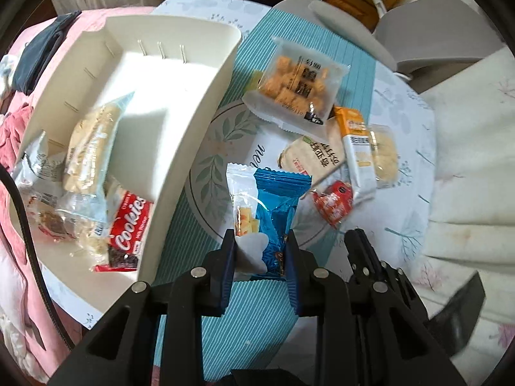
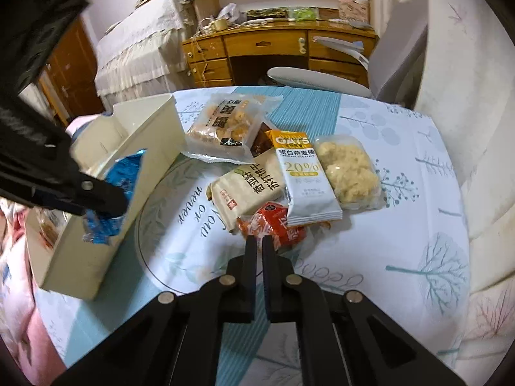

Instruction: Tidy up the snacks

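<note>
My left gripper (image 1: 260, 244) is shut on a blue snack packet (image 1: 276, 212), held above the table beside the cream storage box (image 1: 193, 122). In the right wrist view the left gripper (image 2: 106, 209) holds the blue packet (image 2: 119, 180) against the box's near wall (image 2: 151, 148). The box holds several snacks, among them a red Cookies pack (image 1: 128, 225) and a pale cracker pack (image 1: 90, 148). My right gripper (image 2: 260, 241) is shut and empty, just in front of a red packet (image 2: 276, 225). It also shows in the left wrist view (image 1: 357, 241).
On the table lies a pile: a square fried-snack bag (image 2: 225, 122), a beige cracker pack (image 2: 248, 189), a white-and-orange oat bar (image 2: 302, 173), a clear pastry pack (image 2: 347, 173). A teal runner (image 2: 305, 109) crosses the tablecloth. A grey chair (image 2: 322, 78) and wooden desk (image 2: 273, 48) stand behind.
</note>
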Motion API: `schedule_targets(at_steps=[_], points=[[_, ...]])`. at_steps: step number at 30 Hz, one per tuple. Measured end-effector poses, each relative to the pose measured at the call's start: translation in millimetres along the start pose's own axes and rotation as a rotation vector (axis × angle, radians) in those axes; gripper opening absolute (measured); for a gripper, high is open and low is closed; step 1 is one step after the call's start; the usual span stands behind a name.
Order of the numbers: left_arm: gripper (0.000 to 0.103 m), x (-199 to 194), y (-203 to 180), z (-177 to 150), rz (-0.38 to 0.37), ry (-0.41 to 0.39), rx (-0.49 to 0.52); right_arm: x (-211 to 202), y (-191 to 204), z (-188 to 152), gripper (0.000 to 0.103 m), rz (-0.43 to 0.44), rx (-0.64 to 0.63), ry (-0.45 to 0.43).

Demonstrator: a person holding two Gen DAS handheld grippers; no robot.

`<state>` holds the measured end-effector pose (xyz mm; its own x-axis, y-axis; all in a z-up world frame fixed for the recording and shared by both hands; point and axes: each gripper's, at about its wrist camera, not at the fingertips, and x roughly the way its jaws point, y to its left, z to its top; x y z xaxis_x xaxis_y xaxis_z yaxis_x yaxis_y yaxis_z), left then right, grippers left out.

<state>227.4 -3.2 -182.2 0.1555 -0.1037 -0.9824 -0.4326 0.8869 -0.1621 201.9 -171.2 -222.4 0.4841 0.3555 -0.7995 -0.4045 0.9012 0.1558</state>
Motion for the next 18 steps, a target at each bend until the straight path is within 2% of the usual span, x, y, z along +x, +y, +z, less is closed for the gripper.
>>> schedule_targets(at_steps=[4,7,9,11,18], points=[[0.026,-23,7,-11,-0.018,-0.027,0.037,8,-6,1,0.005,0.009,0.105,0.052],[0.026,-40,16,-15,-0.032,-0.047,0.052,18,-12,2,0.012,0.016,0.194,0.088],[0.026,-50,24,-18,-0.041,-0.063,0.057,23,-14,3,0.039,0.012,0.249,0.103],[0.026,-56,32,-19,-0.052,-0.071,0.06,26,-13,3,0.049,0.013,0.274,0.1],[0.026,-68,59,-13,-0.078,-0.088,0.082,42,-8,4,0.057,-0.067,0.345,0.098]])
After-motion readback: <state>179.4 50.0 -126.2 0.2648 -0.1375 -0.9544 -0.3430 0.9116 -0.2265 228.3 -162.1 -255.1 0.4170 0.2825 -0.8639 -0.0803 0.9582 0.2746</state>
